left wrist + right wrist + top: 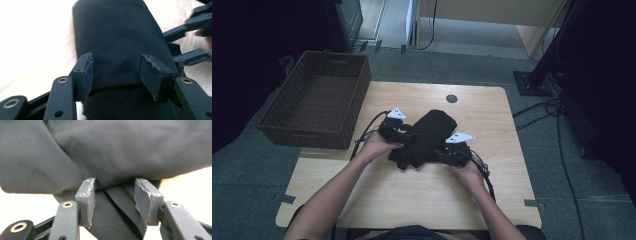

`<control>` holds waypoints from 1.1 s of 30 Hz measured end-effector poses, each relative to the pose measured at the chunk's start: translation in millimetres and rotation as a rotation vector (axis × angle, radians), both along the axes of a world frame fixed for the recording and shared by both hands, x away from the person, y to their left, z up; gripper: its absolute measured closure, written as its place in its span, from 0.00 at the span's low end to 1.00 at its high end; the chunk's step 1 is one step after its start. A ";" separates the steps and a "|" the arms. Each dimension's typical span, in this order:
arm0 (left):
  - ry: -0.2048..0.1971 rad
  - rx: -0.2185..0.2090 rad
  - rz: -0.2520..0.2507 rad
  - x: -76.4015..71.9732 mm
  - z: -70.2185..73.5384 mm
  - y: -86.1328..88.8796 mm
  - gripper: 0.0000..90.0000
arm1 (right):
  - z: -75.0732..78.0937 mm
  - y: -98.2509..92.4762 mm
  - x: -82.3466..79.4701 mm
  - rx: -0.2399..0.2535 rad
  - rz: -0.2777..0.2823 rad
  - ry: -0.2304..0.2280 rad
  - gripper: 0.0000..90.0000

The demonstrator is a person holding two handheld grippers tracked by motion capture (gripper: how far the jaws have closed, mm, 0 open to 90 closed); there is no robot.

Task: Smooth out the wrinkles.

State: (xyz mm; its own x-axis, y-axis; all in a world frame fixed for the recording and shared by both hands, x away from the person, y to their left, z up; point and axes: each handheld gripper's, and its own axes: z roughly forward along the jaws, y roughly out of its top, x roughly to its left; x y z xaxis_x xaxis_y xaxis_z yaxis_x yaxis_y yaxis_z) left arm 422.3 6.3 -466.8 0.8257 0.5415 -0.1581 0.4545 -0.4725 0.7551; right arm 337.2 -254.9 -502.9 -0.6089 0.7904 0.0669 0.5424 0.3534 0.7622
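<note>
Both sets of jaws stand parted, straddling the folded black fabric garment (426,137) mid-table without pinching it. We've got the left gripper (404,134) and right gripper (443,153) on opposite sides of the bundle, whose long axis runs diagonally between them, so it looks equally close to both.

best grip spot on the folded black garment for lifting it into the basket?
Probably the two short ends of the black garment, one gripper from each side. It lies as a thick, narrow folded bundle, and the left gripper and right gripper each already straddle it with jaws apart. Pinch through all layers so that the fold holds.
</note>
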 end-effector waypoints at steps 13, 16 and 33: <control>0.086 0.036 -0.020 30.6 -8.7 -11.1 0.49 | -1.2 13.4 13.4 0.031 -0.033 -0.075 0.56; 0.100 0.024 -0.022 27.2 -11.8 -9.8 0.51 | -8.9 16.3 18.7 0.010 -0.013 -0.064 0.55; 0.085 0.002 0.014 -7.8 -15.9 9.1 0.52 | -18.5 25.5 9.0 0.029 0.031 -0.014 0.56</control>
State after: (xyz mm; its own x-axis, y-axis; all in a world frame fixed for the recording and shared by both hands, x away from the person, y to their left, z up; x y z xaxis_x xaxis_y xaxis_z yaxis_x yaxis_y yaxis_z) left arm 414.5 15.4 -482.7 0.8017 0.5534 -0.2260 0.5234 -0.4673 0.7125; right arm 346.1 -229.5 -521.4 -0.6343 0.7689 0.0806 0.5205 0.3477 0.7799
